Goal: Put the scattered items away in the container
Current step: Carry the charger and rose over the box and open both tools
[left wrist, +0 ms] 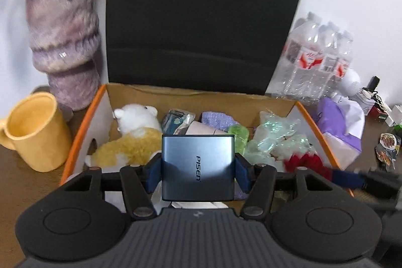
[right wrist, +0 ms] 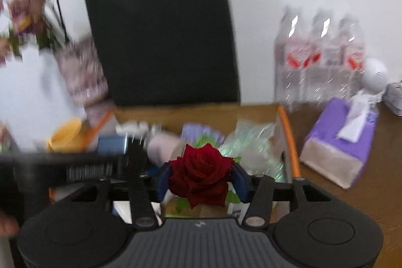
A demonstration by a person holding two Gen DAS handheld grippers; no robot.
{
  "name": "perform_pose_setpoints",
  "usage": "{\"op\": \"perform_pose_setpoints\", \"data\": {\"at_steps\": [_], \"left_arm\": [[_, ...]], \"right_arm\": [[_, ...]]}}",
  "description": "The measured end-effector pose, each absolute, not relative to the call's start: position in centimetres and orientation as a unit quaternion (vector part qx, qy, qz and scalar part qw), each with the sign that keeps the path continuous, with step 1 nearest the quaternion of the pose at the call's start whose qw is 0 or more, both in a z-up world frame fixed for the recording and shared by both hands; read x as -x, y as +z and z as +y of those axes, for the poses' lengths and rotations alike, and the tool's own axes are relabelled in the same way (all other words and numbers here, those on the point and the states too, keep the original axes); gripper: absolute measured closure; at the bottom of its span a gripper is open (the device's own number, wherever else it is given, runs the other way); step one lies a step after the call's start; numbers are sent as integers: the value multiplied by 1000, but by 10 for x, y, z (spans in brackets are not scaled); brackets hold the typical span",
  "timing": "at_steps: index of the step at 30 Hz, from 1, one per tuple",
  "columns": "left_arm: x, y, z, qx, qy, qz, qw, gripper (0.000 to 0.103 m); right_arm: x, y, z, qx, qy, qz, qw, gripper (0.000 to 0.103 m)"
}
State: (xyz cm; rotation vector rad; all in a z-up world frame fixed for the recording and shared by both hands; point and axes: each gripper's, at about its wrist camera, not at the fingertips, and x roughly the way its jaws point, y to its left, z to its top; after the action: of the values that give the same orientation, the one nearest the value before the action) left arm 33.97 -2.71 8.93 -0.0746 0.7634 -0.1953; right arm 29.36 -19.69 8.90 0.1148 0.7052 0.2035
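My left gripper (left wrist: 198, 173) is shut on a grey-blue PISEN power bank (left wrist: 197, 167) and holds it over the near edge of the open cardboard box (left wrist: 83, 127) with orange rims. The box holds a white and yellow plush sheep (left wrist: 133, 137), crinkled plastic wrap (left wrist: 276, 140), a purple cloth (left wrist: 218, 118) and small packets. My right gripper (right wrist: 201, 177) is shut on a red rose (right wrist: 201, 173) over the box's (right wrist: 289, 132) near right part. The rose also shows in the left wrist view (left wrist: 305, 162), with the right gripper's blue finger (left wrist: 348, 178) beside it.
A yellow mug (left wrist: 32, 132) and a furry purple vase (left wrist: 65, 42) stand left of the box. A black bag (left wrist: 201, 16) stands behind it. Wrapped water bottles (left wrist: 319, 54) and a purple tissue pack (right wrist: 339, 140) are on the right, on the brown table (right wrist: 377, 182).
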Motion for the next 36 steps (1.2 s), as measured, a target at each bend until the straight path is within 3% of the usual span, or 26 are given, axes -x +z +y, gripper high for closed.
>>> {"op": "perform_pose_setpoints", "data": {"at_steps": [2, 4, 6, 11, 13, 16, 19, 22, 30, 36], "left_arm": [[-344, 87, -30, 32, -99, 374, 922, 44], [-344, 86, -34, 32, -107, 375, 920, 43], [-345, 86, -34, 44, -118, 380, 916, 43], [-353, 82, -45, 28, -117, 387, 914, 43], [-359, 82, -51, 22, -112, 394, 912, 43], [-361, 86, -53, 17, -96, 391, 915, 36], [-355, 96, -49, 3, -90, 371, 924, 22], [-351, 106, -44, -4, -93, 368, 925, 21], [-334, 109, -27, -27, -74, 416, 906, 4], [-312, 103, -13, -39, -71, 456, 887, 2]], "right_arm": [[-300, 81, -199, -71, 95, 359, 926, 46], [-301, 79, -210, -106, 92, 361, 922, 33], [-301, 81, -216, -111, 80, 363, 922, 27], [-299, 84, -223, -100, 50, 367, 923, 25], [-301, 83, -225, -101, 47, 377, 920, 20], [-302, 80, -221, -84, 49, 396, 913, 19], [-301, 76, -220, -77, 52, 405, 910, 19], [-301, 74, -223, -82, 48, 411, 907, 19], [-294, 81, -213, -52, 54, 449, 890, 19], [-284, 92, -213, -52, 46, 482, 873, 18]]}}
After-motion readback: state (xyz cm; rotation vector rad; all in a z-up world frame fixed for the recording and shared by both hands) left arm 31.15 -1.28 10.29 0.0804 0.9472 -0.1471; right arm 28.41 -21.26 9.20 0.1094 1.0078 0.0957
